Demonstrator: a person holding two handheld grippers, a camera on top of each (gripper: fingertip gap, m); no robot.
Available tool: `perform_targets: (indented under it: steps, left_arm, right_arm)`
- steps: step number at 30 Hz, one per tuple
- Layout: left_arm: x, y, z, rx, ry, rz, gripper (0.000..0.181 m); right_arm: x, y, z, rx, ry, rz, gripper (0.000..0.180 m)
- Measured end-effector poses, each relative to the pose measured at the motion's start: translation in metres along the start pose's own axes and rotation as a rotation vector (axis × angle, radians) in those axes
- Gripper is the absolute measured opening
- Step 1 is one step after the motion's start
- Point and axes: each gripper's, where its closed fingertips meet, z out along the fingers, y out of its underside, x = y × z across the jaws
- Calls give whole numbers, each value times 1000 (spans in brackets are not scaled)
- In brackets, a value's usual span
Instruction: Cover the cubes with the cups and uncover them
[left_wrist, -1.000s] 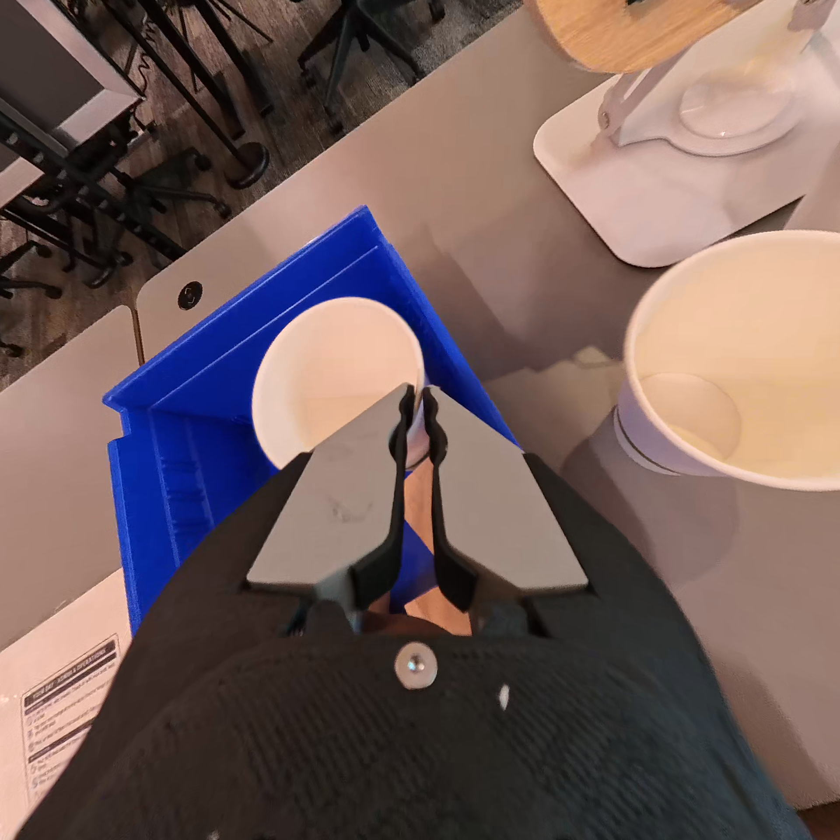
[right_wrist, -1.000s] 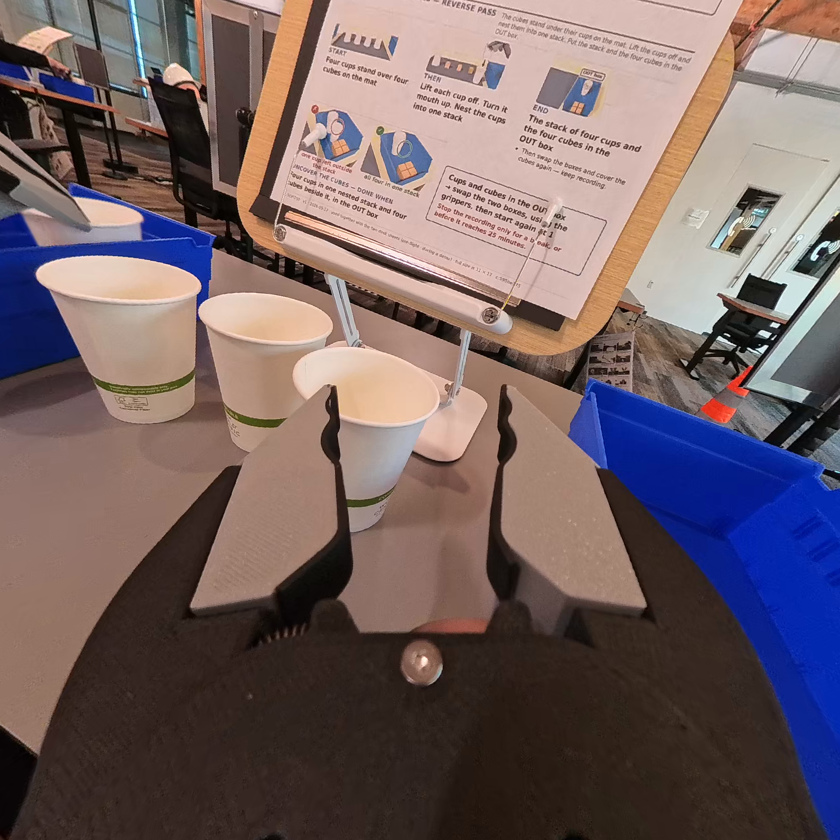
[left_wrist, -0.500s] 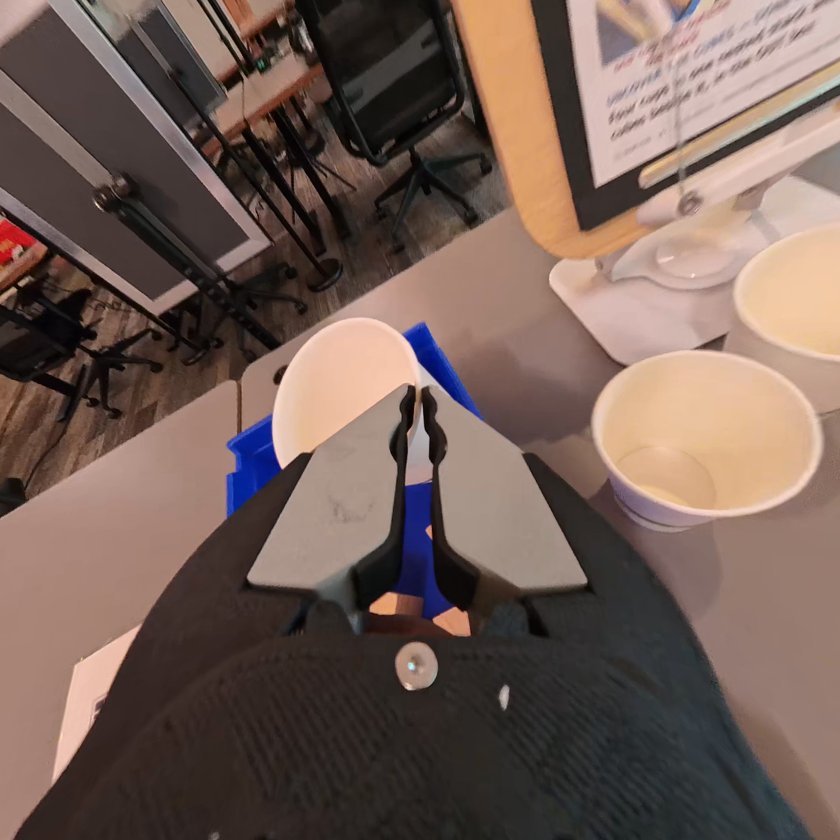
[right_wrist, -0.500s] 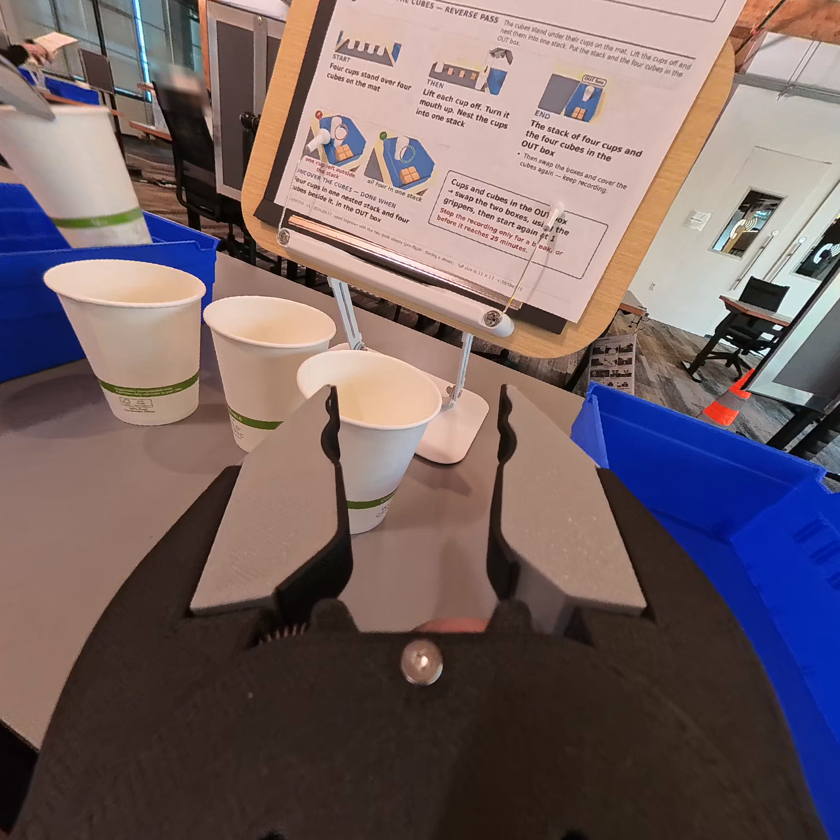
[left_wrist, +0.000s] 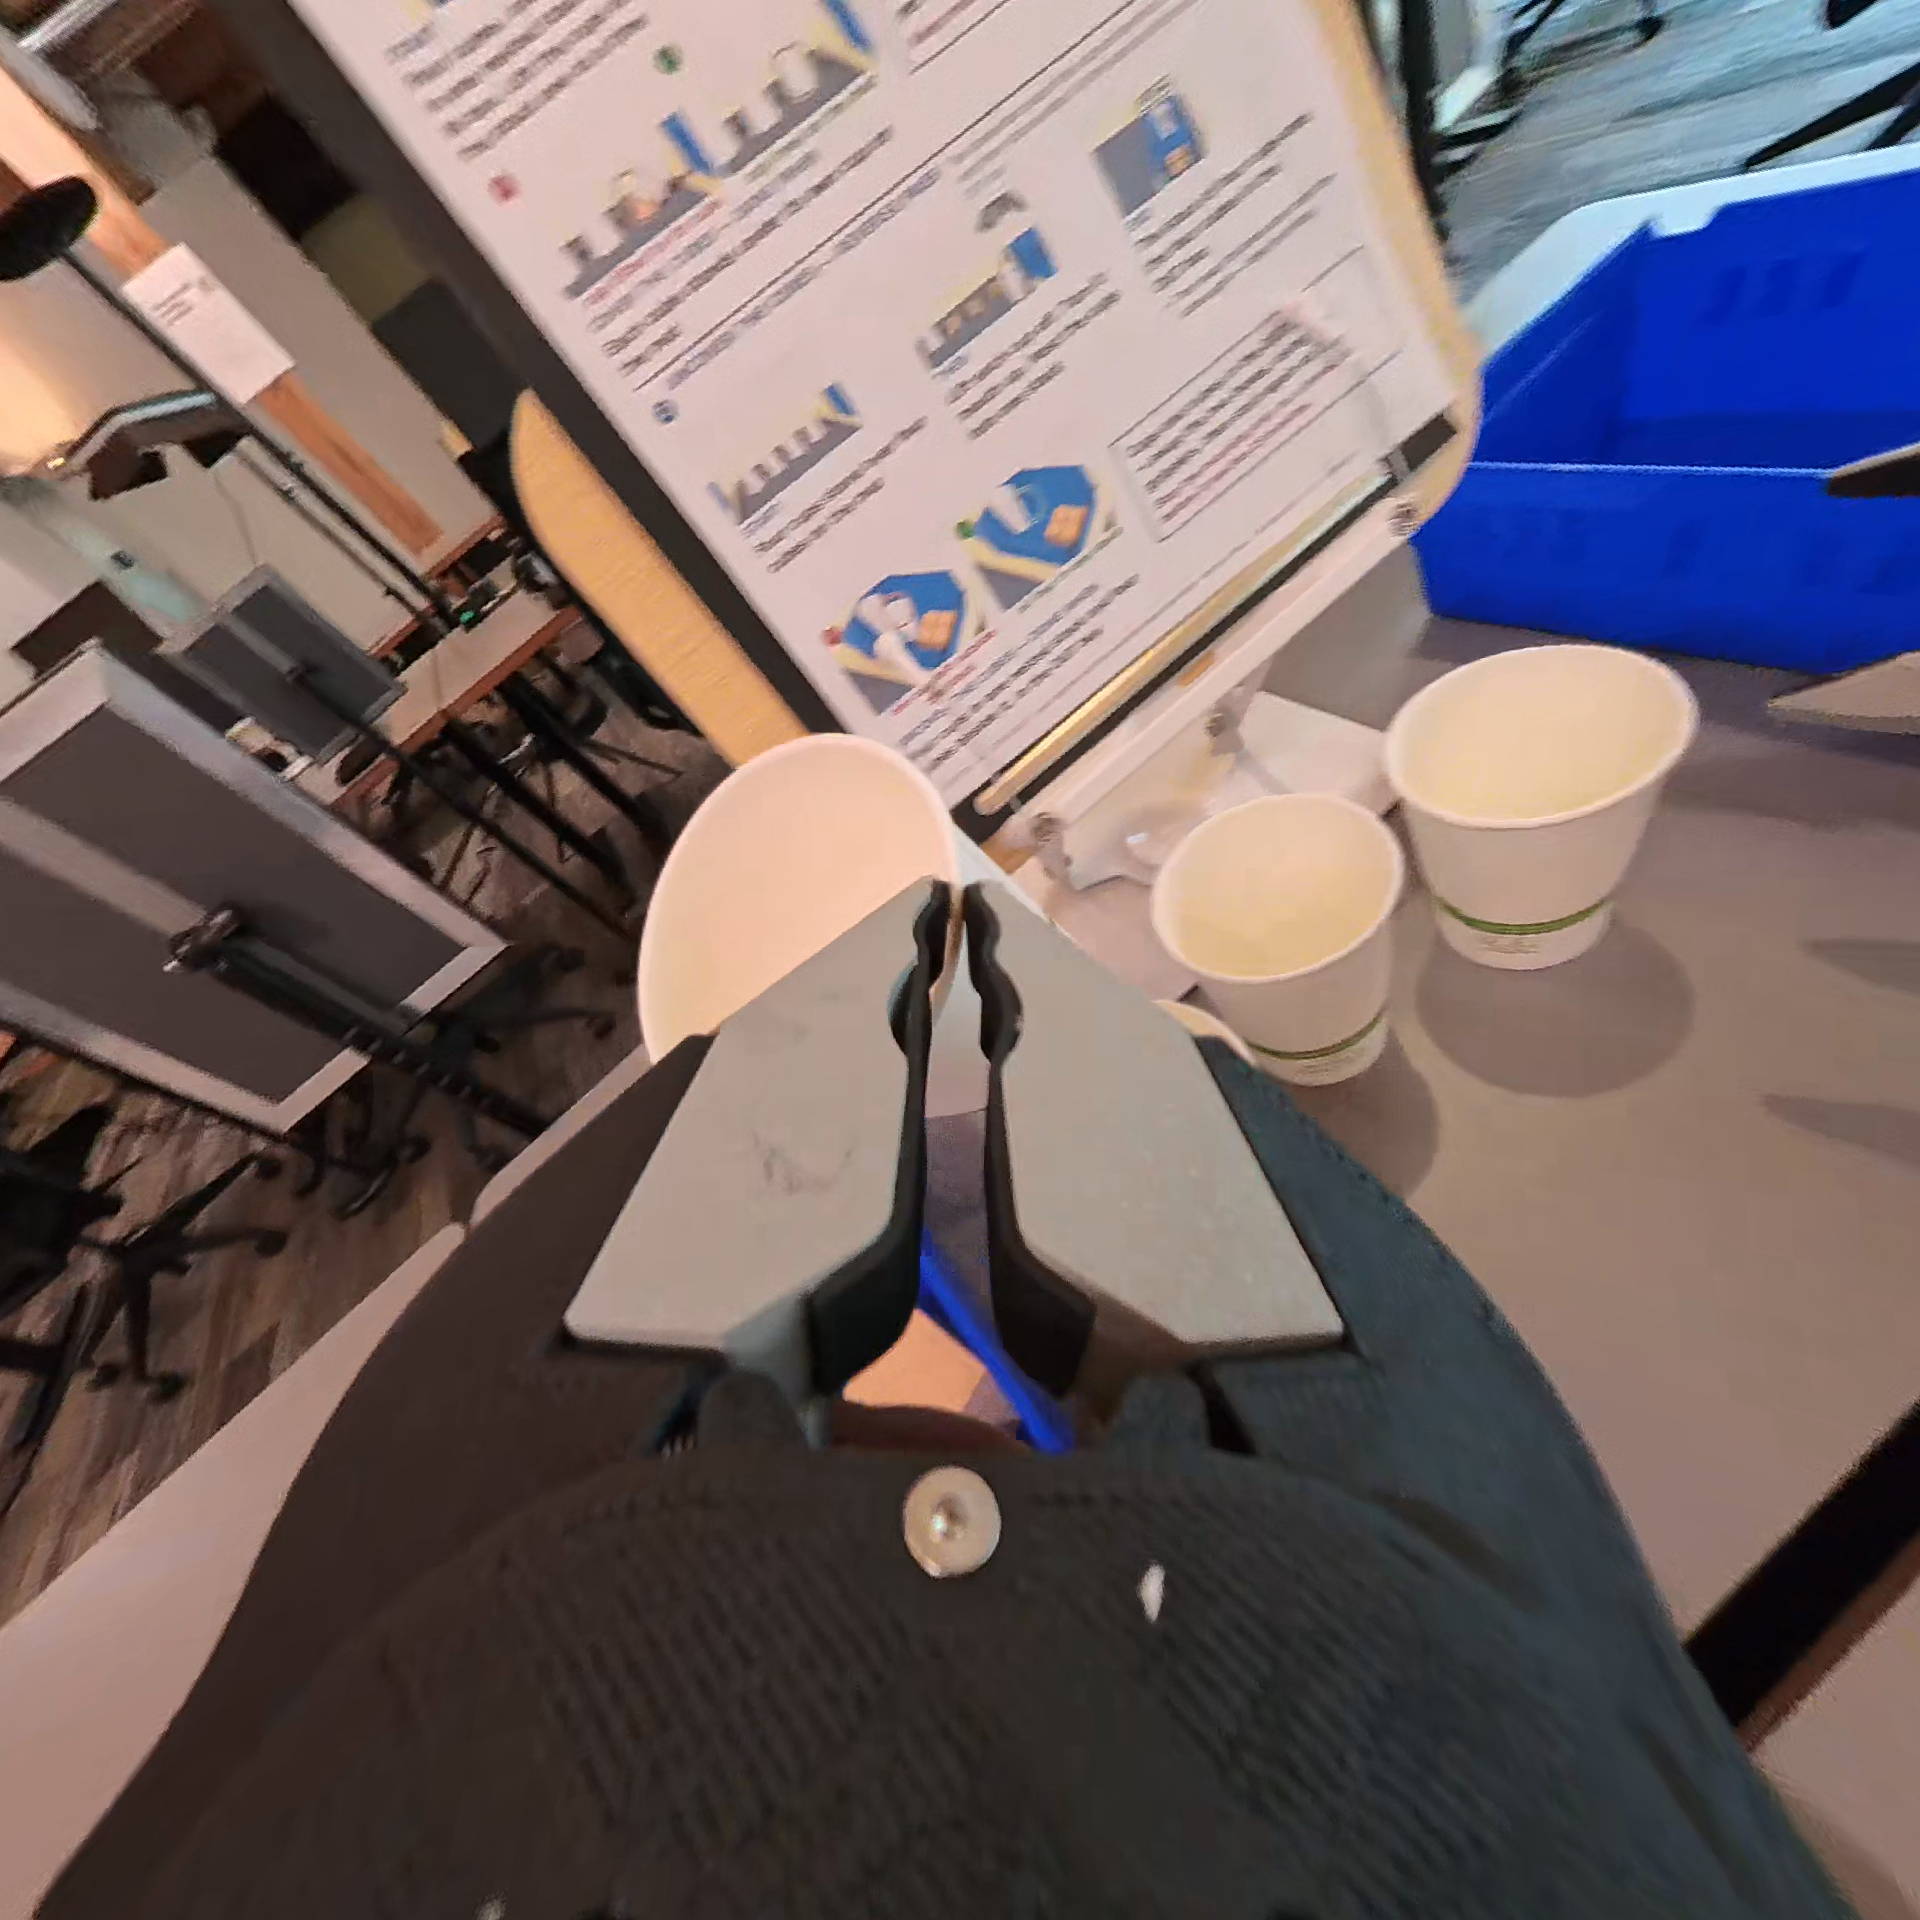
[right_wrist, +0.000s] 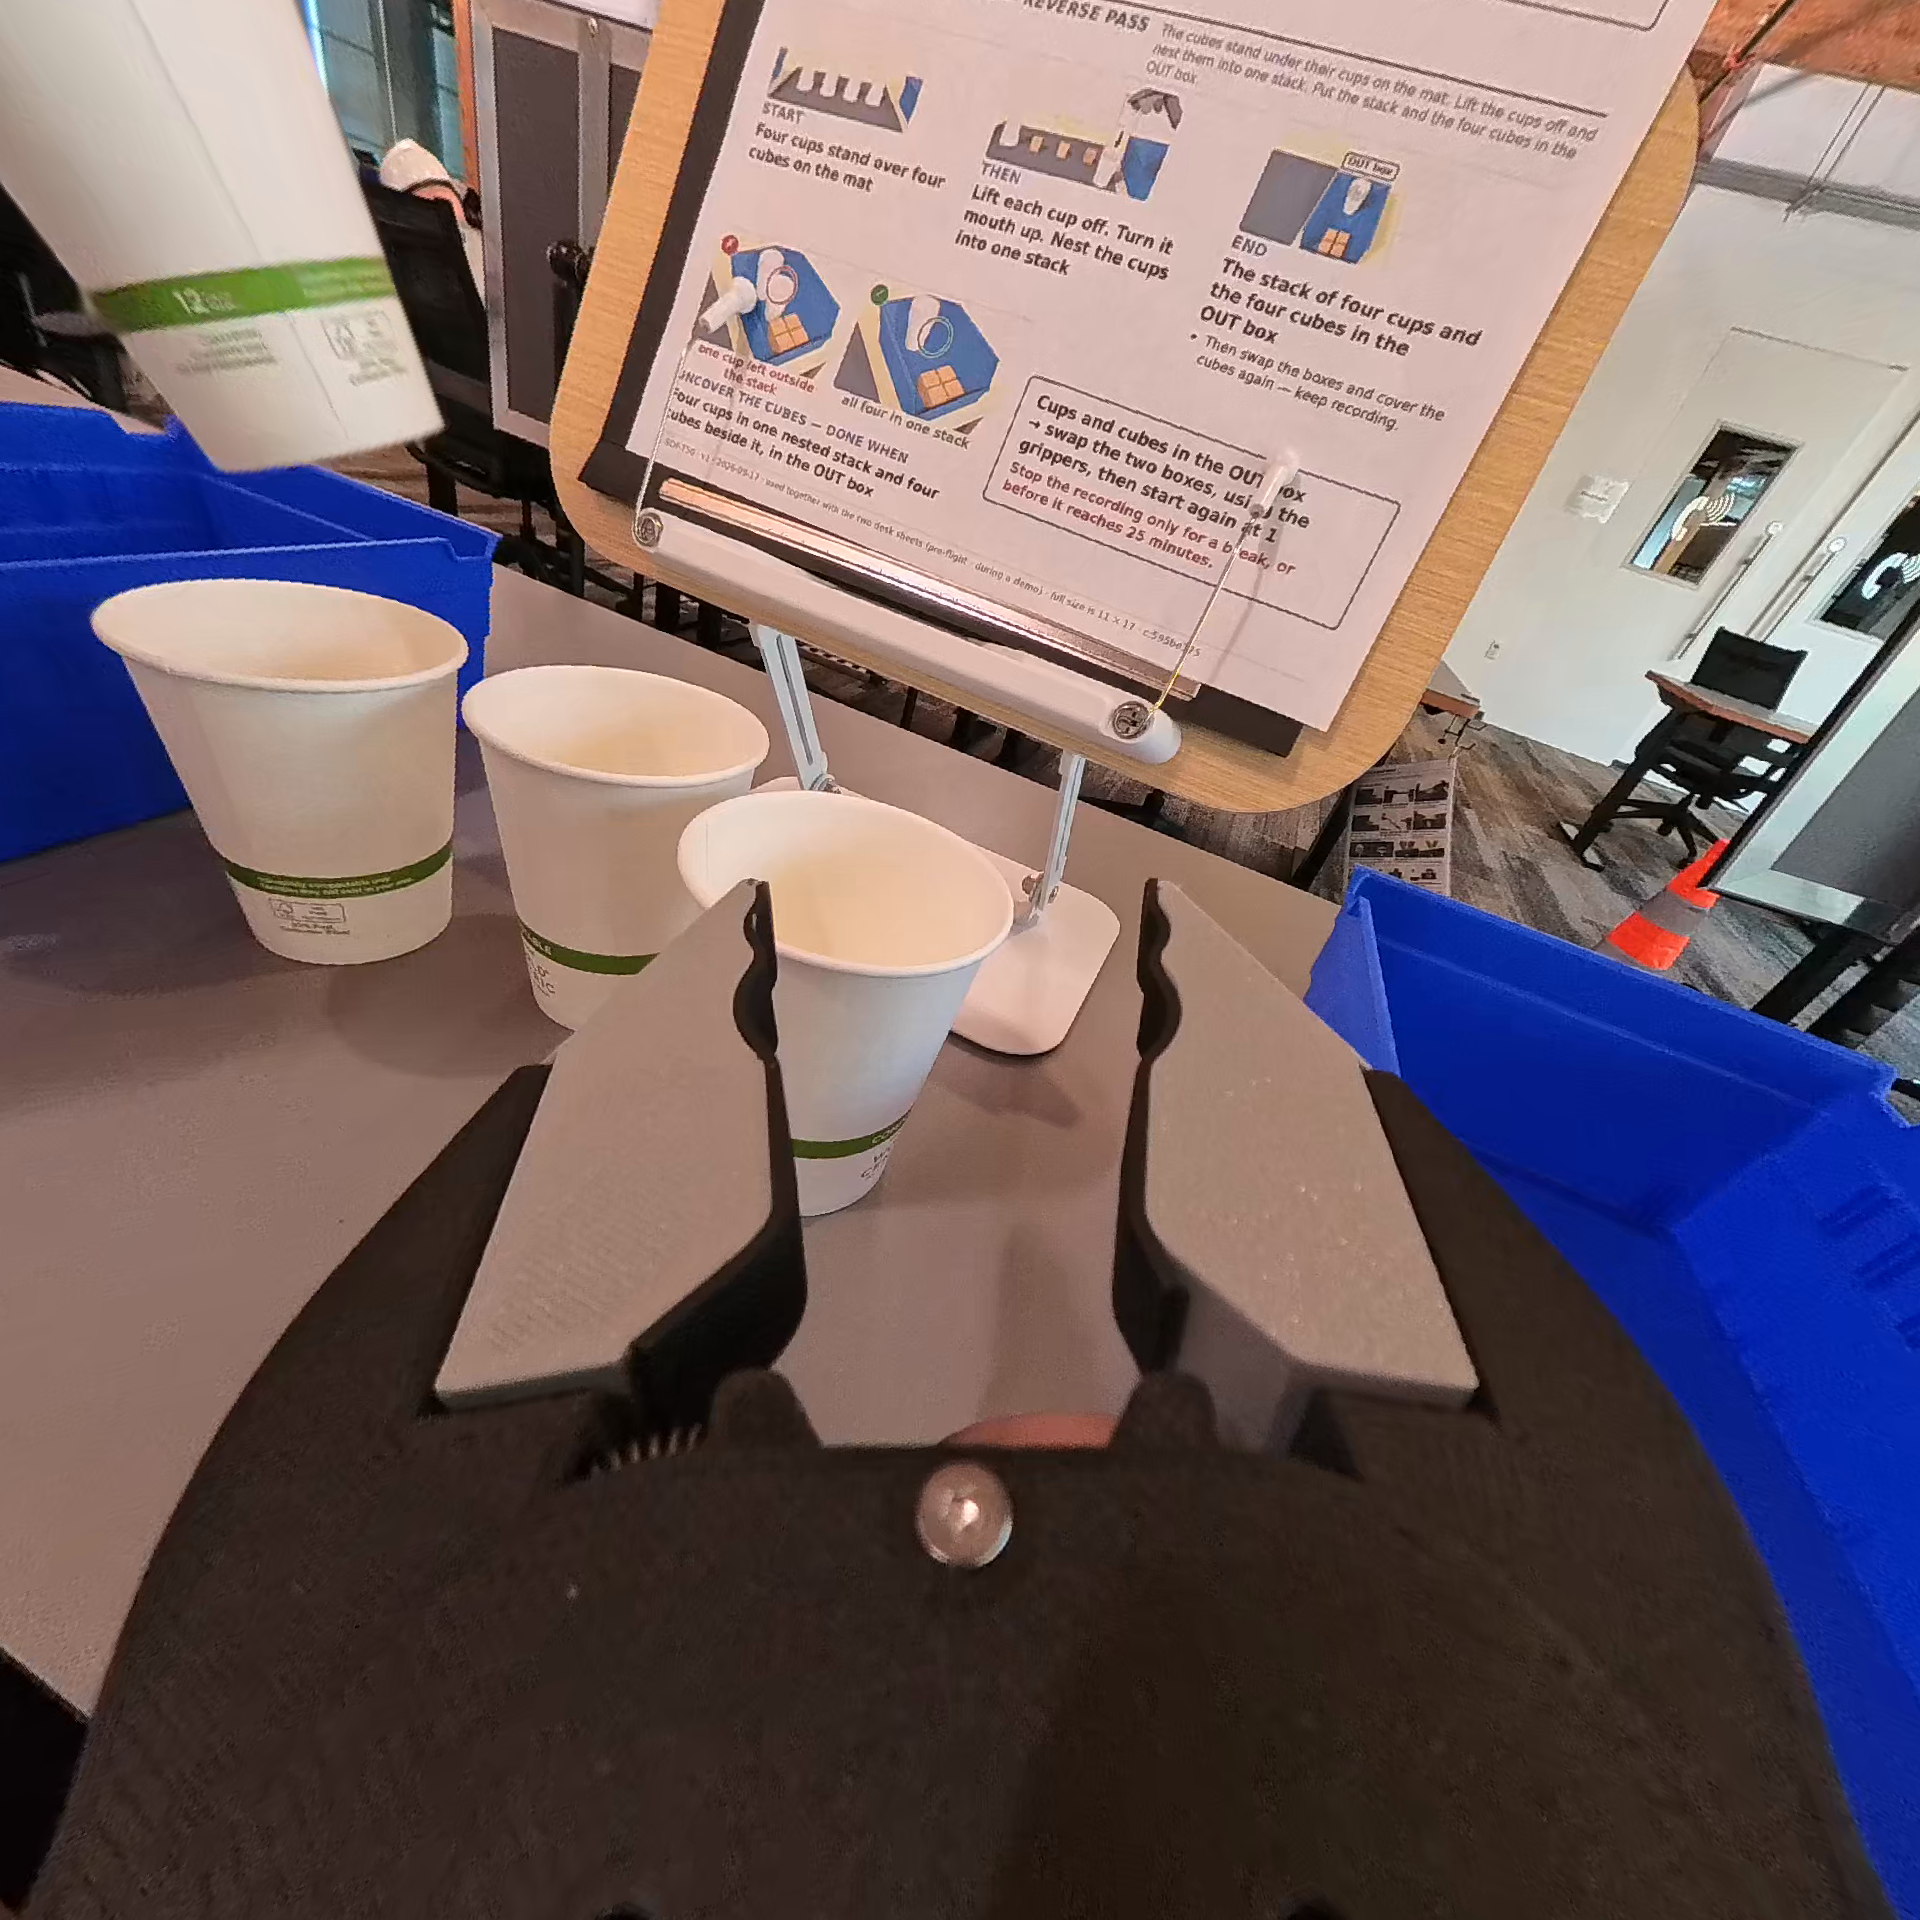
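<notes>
Cups: four white paper ones with green bands. Held cup (left_wrist: 790, 883) is pinched by its rim in the left claw (left_wrist: 956, 906), jaws pressed nearly together on the cup wall, mouth facing that camera. Right wrist view shows the same held cup (right_wrist: 223, 223) lifted in the air, tilted, high and left of the document stand (right_wrist: 1091, 343), above the left blue bin (right_wrist: 249, 520). Other three stand upright, mouths up, in a row on the grey surface (right_wrist: 208, 1143) in front of the stand: far cup (right_wrist: 296, 769) nearest the left bin, middle cup (right_wrist: 613, 821) just beside it, near cup (right_wrist: 862, 977) closest to the stand's white base (right_wrist: 1039, 977). All three look empty inside. Right claw (right_wrist: 951, 914) is spread wide, holding nothing, hovering low with the near cup showing just past its left finger. Right blue bin (right_wrist: 1558, 1091) sits to the right of the stand, on the same surface. Stand carries a wooden board with a printed instruction sheet, clipped at the bottom. Cubes can't be made out clearly. Left wrist view is motion-blurred; two of the standing cups show there to the right of the stand's foot.
</notes>
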Motion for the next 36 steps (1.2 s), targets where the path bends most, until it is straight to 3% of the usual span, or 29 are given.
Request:
perform_targets:
  steps: [20, 29, 36]
  left_arm:
    - [100, -13, 34, -46, 256, 164, 1]
    - [114, -30, 27, 2, 254, 208, 1]
    - [139, -38, 17, 33, 348, 232, 1]
  right_arm:
    - [4, -3, -2, 12, 10, 9, 68]
    - [5, -4, -3, 14, 12, 7, 68]
    - [18, -7, -6, 29, 41, 29, 68]
